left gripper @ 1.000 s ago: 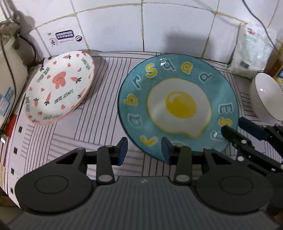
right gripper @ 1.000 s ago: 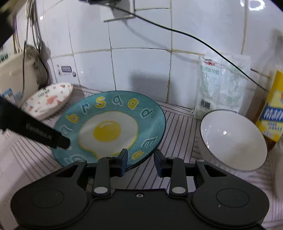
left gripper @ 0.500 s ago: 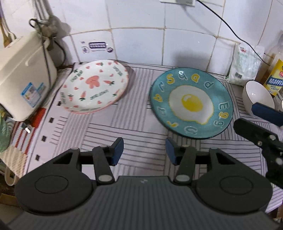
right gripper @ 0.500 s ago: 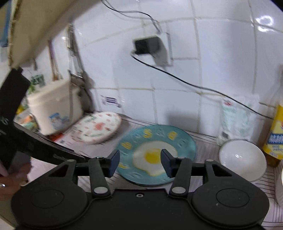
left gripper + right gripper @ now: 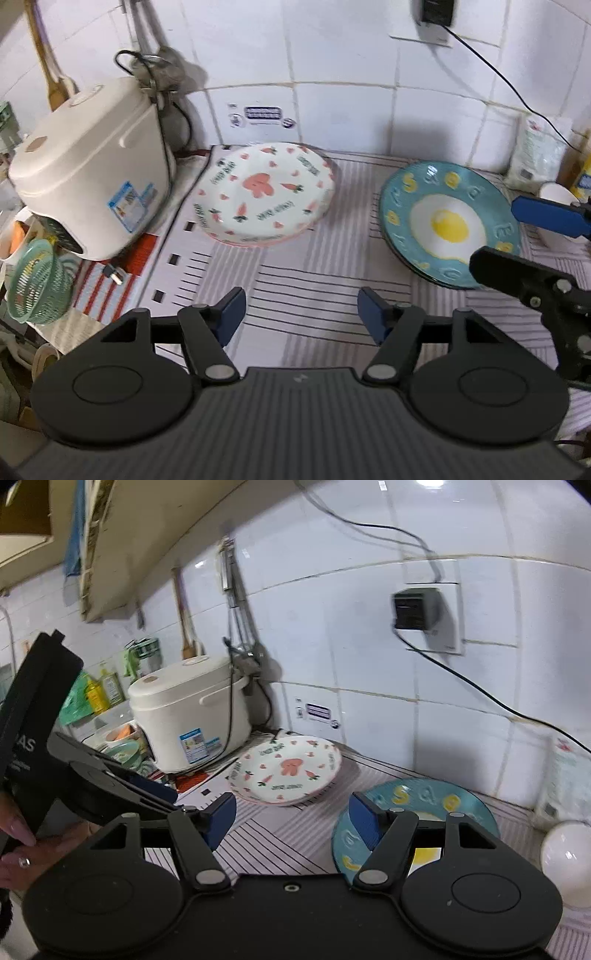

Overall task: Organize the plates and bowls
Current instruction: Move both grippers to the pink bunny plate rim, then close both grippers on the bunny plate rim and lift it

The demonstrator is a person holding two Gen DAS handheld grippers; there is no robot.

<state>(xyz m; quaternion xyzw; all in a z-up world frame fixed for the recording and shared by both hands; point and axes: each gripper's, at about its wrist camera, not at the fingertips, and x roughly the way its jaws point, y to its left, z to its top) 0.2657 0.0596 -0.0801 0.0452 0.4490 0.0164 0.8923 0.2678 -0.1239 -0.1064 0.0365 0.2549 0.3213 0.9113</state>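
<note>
1. Left gripper [image 5: 301, 314]: jaws opening, nothing between them; only striped bench [image 5: 314, 295] cloth shows in the gap. A second ago it sat low at the near rim of the egg plate [image 5: 447, 225]; it is now higher and well back from it.
2. Right gripper [image 5: 291, 818]: jaws also opening, empty. Its view has tipped up from the dishes toward the tiled wall, and it too has pulled away from the egg plate.
3. Egg plate lies flat on the bench cloth, right of centre, appearing to sit on another dish of like rim. Carrot plate [image 5: 266, 192] rests near the rice cooker [image 5: 92, 166], one side tilted up, also seemingly on a second plate.
4. White bowl [image 5: 567, 862] stands at far right, beside the egg plate, apart from both grippers.
5. Reading: both grippers have let go and backed off, so the egg plate placement looks finished. Bowl remains loose; likely next item to sort.
</note>
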